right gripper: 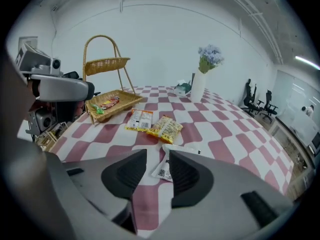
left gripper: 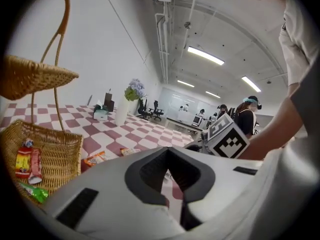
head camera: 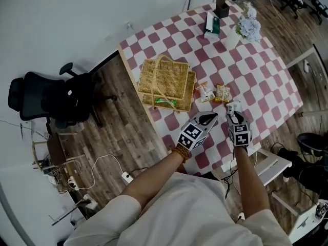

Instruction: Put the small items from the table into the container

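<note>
Jaws of the right gripper (right gripper: 157, 154) are gaping empty over a flat white packet (right gripper: 161, 171) at lower centre, probably risking skidding it across the red-and-white checked cloth (right gripper: 225, 129); the left gripper (left gripper: 167, 150), pinched closed, is holding nothing.

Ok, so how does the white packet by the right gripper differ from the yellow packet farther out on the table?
The white packet is mostly plain white with a small black code; the yellow packet is yellow-orange with busy print. The white packet lies alone just beyond the right gripper's open jaws; the yellow packet lies farther off, beside another snack packet. Both lie flat on the checked tablecloth, outside the basket.
</note>
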